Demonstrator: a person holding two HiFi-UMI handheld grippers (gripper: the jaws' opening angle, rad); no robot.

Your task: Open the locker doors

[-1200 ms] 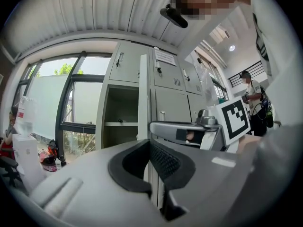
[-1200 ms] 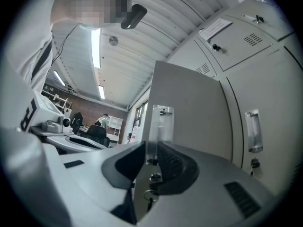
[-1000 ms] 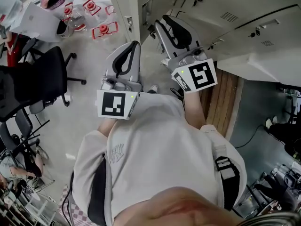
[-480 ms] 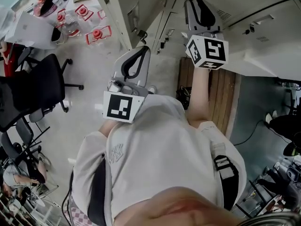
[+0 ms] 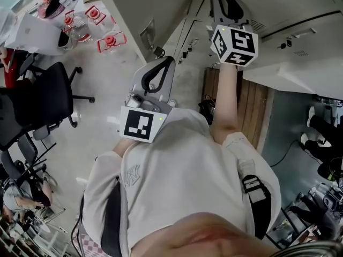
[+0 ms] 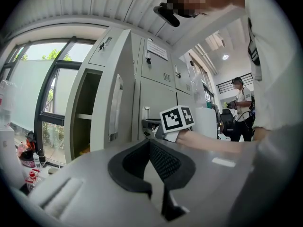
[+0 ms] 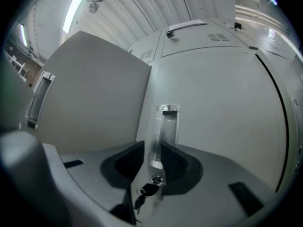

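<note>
Door edge [image 7: 164, 126] between right gripper [image 7: 152, 149] fingers [image 7: 174, 162]

Pale grey locker doors [image 7: 218, 117] look like smooth, matt painted metal; their recessed handle [image 7: 164, 135] is glossy chrome; claw pads [image 7: 173, 162] are ribbed black rubber.

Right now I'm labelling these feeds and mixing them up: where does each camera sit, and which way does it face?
Left gripper view: rides the left gripper, looks along its closed fingers at the lockers; a forearm shows.
Right gripper view: rides the right gripper, faces a locker door, fingers closed on its handle; no body shows.
Head view: on the person's head, steeply down onto their shirt, both grippers and the floor.
Shared: head and left gripper views show the right gripper's marker cube.
</note>
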